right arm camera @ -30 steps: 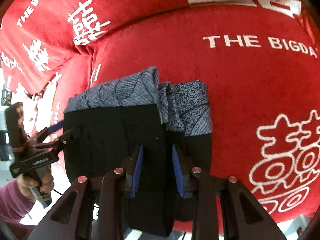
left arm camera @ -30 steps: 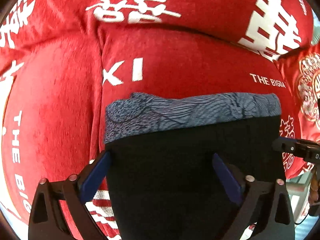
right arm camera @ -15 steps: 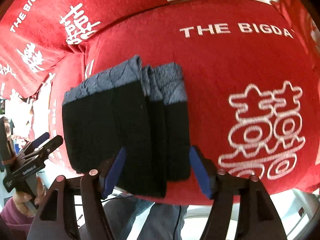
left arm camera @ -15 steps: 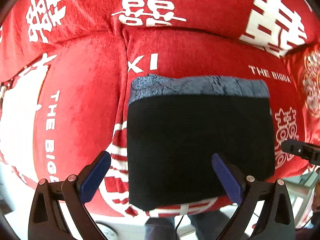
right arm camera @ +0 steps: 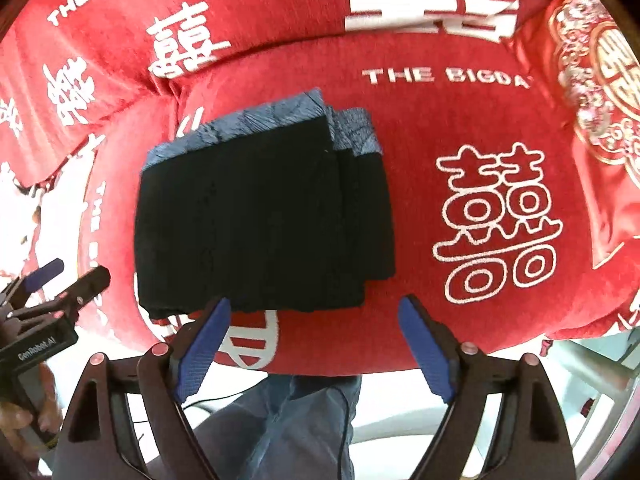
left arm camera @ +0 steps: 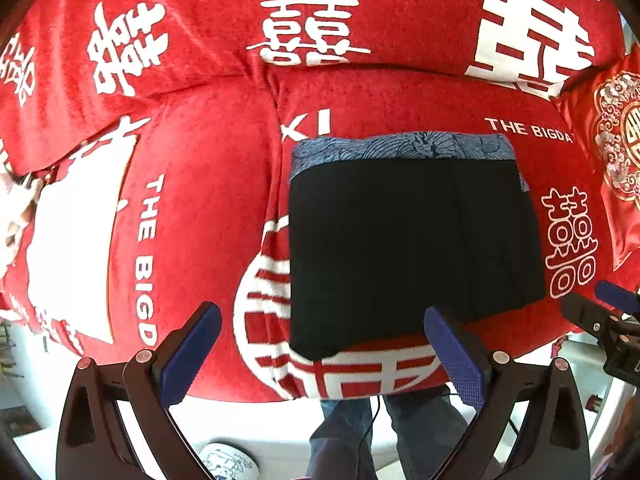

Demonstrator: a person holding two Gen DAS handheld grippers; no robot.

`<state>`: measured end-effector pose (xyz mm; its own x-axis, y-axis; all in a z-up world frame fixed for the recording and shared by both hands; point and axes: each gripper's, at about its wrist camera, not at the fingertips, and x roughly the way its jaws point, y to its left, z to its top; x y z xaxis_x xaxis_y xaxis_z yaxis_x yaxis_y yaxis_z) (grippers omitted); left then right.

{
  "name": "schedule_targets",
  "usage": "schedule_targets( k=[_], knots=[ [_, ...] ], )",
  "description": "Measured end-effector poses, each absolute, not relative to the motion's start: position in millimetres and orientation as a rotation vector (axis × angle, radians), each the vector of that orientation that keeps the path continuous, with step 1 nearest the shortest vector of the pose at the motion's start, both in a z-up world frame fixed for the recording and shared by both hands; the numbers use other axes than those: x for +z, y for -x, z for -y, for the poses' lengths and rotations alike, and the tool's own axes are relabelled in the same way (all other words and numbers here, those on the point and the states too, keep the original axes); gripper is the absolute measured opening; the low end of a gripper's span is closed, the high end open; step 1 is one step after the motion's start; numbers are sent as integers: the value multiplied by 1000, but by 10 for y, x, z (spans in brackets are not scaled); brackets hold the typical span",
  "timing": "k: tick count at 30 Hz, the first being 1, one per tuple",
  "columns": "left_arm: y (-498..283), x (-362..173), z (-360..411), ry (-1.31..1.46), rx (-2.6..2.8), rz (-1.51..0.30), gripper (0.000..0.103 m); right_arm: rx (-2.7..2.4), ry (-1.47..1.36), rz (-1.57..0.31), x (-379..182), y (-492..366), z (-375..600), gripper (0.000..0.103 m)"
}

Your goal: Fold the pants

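The folded pants (left arm camera: pixel 408 240) lie flat on the red sofa seat (left arm camera: pixel 192 208), a black rectangle with a blue patterned band along the far edge. They also show in the right wrist view (right arm camera: pixel 260 216), with stacked layers stepping at the right side. My left gripper (left arm camera: pixel 324 354) is open and empty, held back over the seat's front edge. My right gripper (right arm camera: pixel 314 350) is open and empty, just short of the pants' near edge. The right gripper's tip shows in the left view (left arm camera: pixel 600 314); the left gripper shows in the right view (right arm camera: pixel 52 284).
The red sofa backrest (left arm camera: pixel 320 20) with white characters rises behind. A red embroidered cushion (right arm camera: pixel 592 60) sits at the right. The person's jeans-clad legs (right arm camera: pixel 288 420) and a white floor lie below the seat edge. A patterned shoe (left arm camera: pixel 226 462) is on the floor.
My right gripper opened and let go of the pants. Both grippers pulled back from the pants, which stay folded on the seat.
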<state>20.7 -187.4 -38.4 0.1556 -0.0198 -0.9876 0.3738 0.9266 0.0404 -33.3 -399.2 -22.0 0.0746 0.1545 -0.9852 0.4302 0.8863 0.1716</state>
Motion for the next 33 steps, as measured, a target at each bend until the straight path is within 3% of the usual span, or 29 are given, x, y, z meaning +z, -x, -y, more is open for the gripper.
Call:
schedule_targets(
  k=[4, 33],
  knots=[
    [-105, -271, 1770, -283, -285, -1393, 102, -219, -472, -1478, -53, 370, 3870, 102],
    [48, 141, 1540, -267, -313, -1379, 102, -256, -412, -1507, 366, 370, 3489, 102]
  ],
)
